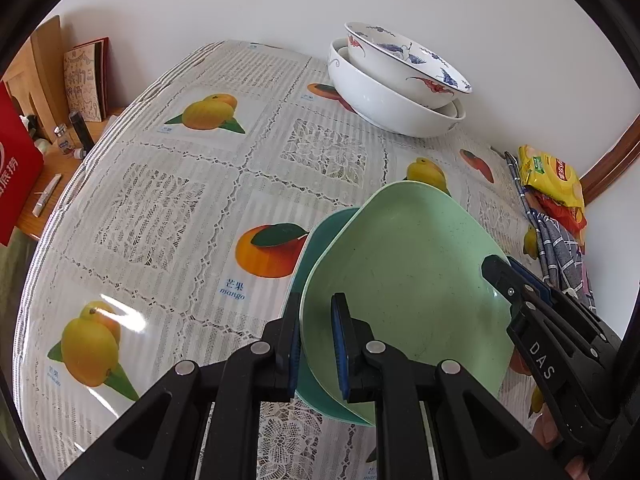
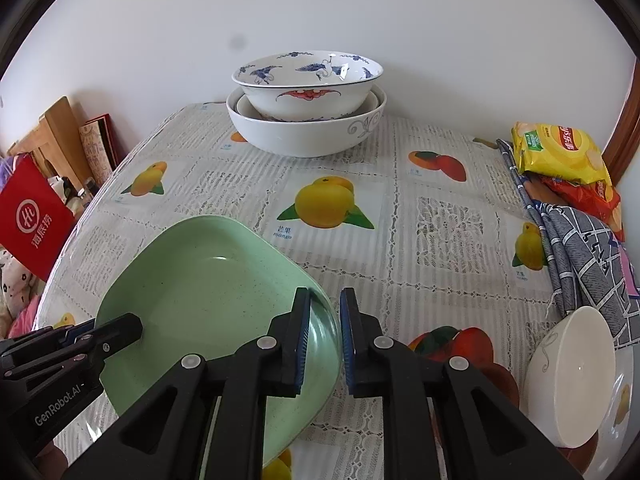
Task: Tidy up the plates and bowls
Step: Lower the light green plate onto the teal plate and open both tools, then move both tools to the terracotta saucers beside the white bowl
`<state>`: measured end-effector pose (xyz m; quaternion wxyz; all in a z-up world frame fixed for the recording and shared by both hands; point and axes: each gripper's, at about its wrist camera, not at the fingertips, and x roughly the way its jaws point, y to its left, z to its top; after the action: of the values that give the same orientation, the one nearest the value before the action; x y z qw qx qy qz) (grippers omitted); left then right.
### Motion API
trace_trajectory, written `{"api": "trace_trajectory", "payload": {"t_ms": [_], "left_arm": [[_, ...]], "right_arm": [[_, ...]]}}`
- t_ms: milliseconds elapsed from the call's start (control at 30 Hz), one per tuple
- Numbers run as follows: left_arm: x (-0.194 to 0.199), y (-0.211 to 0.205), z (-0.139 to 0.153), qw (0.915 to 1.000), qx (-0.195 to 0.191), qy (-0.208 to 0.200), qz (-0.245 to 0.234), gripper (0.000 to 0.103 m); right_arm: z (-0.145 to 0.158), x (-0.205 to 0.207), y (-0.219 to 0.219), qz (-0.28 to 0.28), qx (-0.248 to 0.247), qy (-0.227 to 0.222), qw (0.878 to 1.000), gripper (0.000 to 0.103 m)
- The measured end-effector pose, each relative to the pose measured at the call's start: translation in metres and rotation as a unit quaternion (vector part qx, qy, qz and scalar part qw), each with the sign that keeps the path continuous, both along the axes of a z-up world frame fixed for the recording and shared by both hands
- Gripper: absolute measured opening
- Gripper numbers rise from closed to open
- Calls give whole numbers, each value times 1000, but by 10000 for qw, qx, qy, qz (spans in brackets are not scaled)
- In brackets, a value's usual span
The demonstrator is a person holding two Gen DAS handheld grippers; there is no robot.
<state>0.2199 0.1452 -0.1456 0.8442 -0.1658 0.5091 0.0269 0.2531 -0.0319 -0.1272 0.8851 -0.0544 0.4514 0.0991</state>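
On the desk [image 2: 400,248], your two tools pinch the light green plate's [image 2: 208,292] stiff, slippery rims.

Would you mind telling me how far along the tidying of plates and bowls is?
Done: three bowls are nested by the wall. In hand: both tongs, left and right, grip the light green plate by opposite rims, over a darker green plate beneath. Left: the white bowl sits alone at the table's edge, unstacked.
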Motion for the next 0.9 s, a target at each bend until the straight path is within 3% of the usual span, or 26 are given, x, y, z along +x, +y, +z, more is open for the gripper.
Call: {"api": "trace_trajectory", "payload": {"t_ms": [333, 400, 467, 500, 800, 900], "left_arm": [[0, -3, -2, 9998, 104, 115, -148, 14], [-1, -3, -1, 9997, 97, 130, -169, 14], [-3, -4, 0, 9997, 104, 150, -192, 18], [-4, -4, 1, 9996, 105, 158, -200, 21], [-17, -14, 18, 9991, 243, -13, -345, 41], [-21, -17, 26, 9988, 327, -70, -350, 42]], "right_arm": [[-3, 0, 2, 103, -73, 6, 9999, 17], [-2, -1, 0, 111, -6, 23, 9999, 25], [0, -4, 0, 183, 40, -5, 9998, 39], [2, -6, 0, 200, 14, -51, 9998, 41], [15, -24, -9, 161, 95, -201, 9996, 42], [18, -32, -14, 122, 139, -218, 9996, 42]]}}
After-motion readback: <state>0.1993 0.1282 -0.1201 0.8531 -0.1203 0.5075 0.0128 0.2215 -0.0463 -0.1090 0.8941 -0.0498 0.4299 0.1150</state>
